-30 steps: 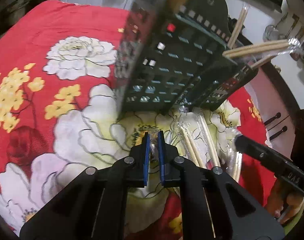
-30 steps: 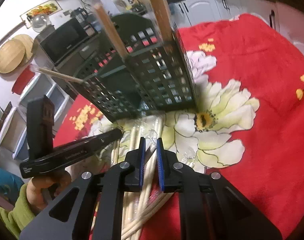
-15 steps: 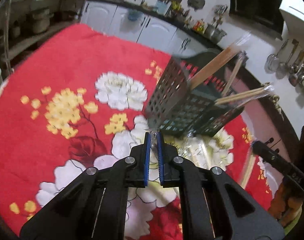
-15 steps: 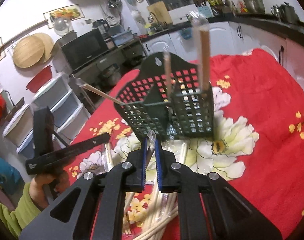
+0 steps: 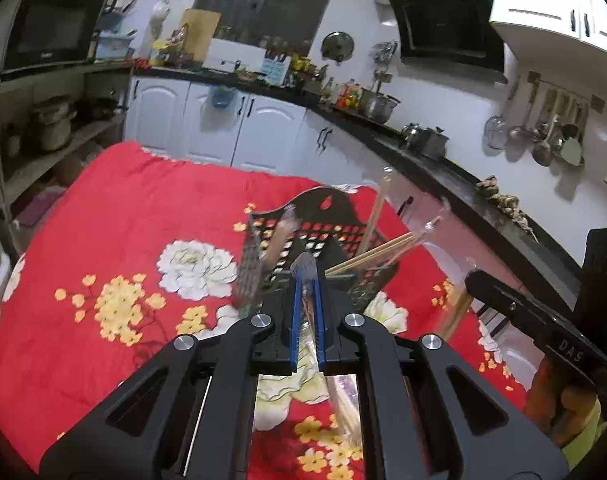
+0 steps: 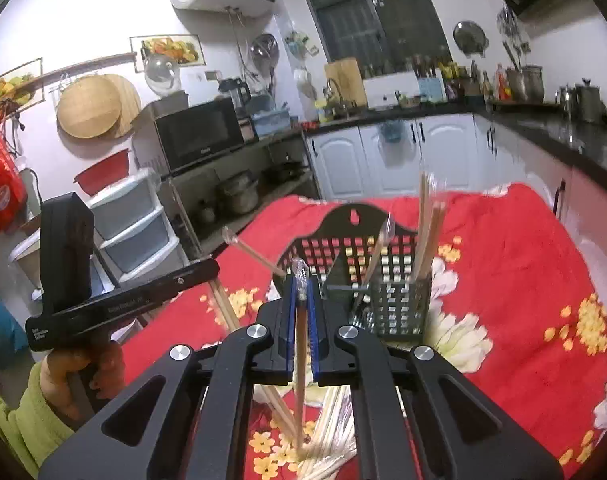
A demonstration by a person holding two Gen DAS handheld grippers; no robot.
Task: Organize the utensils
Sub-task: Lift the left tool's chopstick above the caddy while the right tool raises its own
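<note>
A black perforated utensil basket (image 5: pixel 327 236) (image 6: pixel 387 284) stands on the red floral cloth (image 5: pixel 123 220) and holds several plastic-wrapped chopsticks (image 5: pixel 387 248) (image 6: pixel 427 224). My left gripper (image 5: pixel 307 280) is shut on a wrapped chopstick pair (image 5: pixel 308 308), lifted above the cloth in front of the basket. My right gripper (image 6: pixel 301 284) is shut on another wrapped chopstick pair (image 6: pixel 301 344), its lower end hanging toward a loose pile of chopsticks (image 6: pixel 331 440) on the cloth.
Kitchen cabinets (image 5: pixel 223 120) and a counter with pots (image 5: pixel 423 140) lie behind the table. The other handheld gripper shows at the right edge of the left view (image 5: pixel 543 328) and at the left of the right view (image 6: pixel 115 300).
Both grippers have risen from low over the cloth to well above it, each lifting its wrapped chopsticks; the basket now sits lower and farther in both views.
</note>
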